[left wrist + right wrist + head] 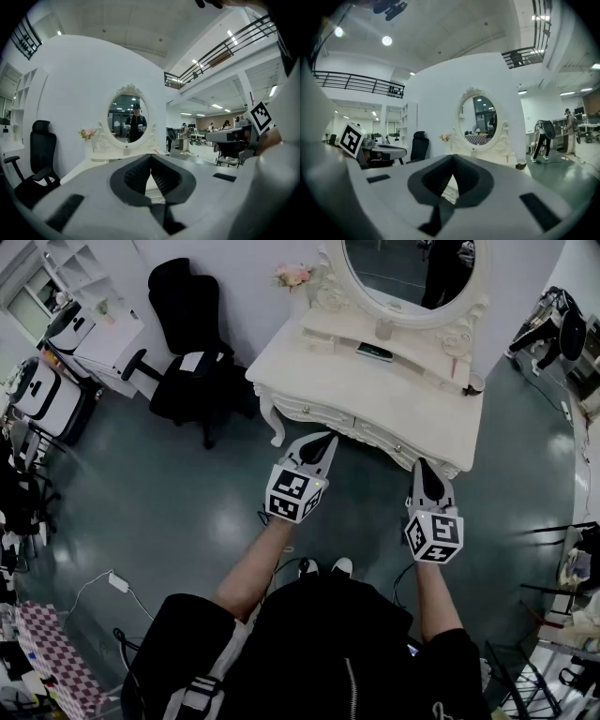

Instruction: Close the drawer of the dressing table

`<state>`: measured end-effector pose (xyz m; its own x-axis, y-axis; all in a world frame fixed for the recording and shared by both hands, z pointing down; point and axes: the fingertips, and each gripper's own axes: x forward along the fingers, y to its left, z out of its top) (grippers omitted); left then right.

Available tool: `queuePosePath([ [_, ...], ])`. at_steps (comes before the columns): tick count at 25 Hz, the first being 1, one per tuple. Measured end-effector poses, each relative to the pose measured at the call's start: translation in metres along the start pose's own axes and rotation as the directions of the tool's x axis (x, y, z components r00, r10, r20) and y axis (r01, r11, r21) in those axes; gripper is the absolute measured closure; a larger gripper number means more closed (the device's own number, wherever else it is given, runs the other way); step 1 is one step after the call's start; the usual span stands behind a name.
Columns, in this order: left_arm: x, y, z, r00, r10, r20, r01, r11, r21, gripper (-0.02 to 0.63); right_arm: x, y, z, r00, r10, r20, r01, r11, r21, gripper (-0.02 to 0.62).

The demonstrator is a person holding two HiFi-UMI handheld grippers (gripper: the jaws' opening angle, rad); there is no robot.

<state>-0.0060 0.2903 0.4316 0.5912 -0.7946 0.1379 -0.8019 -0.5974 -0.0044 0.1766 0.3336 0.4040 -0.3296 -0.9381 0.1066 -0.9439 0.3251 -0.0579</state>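
Note:
The white dressing table (412,399) with its oval mirror (412,273) stands in front of me, with knobbed drawer fronts (323,415) along its near edge. From here I cannot tell whether any drawer stands out. My left gripper (328,437) is held just short of the table's front, its jaws shut with nothing between them. My right gripper (421,463) hovers near the front right corner, also shut and empty. The left gripper view shows its closed tips (150,155) pointing at the mirror (130,117). The right gripper view shows closed tips (452,157) below the mirror (480,119).
A black office chair (192,343) stands left of the table. Pink flowers (293,276), a small cup (384,329) and a dark phone-like object (375,352) rest on the tabletop. A white charger with cable (117,582) lies on the floor, with equipment cases (42,395) far left.

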Motion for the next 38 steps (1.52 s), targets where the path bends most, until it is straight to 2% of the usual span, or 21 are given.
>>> queuePosePath([
  [3,0.000,-0.001,0.000,1.000,0.004,0.000,-0.004,1.000,-0.001,0.603,0.000,-0.003,-0.001,1.000,0.005,0.000,-0.005,1.000,0.016,0.592],
  [9,0.000,-0.002,-0.003,1.000,0.010,-0.003,-0.010,1.000,-0.002,0.603,0.002,-0.005,-0.008,1.000,0.017,-0.017,-0.018,1.000,-0.022,0.592],
  [13,-0.003,-0.001,-0.002,0.999,0.037,0.000,-0.037,0.999,-0.003,0.603,0.004,-0.005,-0.008,0.999,0.037,-0.017,-0.037,0.998,-0.047,0.592],
  [23,-0.009,0.012,-0.003,0.995,0.103,0.004,-0.103,0.995,-0.009,0.603,0.024,0.005,-0.013,0.994,0.105,-0.022,-0.105,0.994,-0.033,0.592],
  [30,0.015,0.050,-0.003,0.993,0.115,0.014,-0.115,0.993,-0.026,0.603,0.070,0.006,-0.014,0.993,0.110,-0.034,-0.111,0.993,-0.033,0.592],
  [38,0.077,0.124,0.001,0.997,0.072,0.010,-0.071,0.997,-0.030,0.603,0.161,0.004,-0.001,0.996,0.080,-0.038,-0.081,0.996,-0.027,0.592],
])
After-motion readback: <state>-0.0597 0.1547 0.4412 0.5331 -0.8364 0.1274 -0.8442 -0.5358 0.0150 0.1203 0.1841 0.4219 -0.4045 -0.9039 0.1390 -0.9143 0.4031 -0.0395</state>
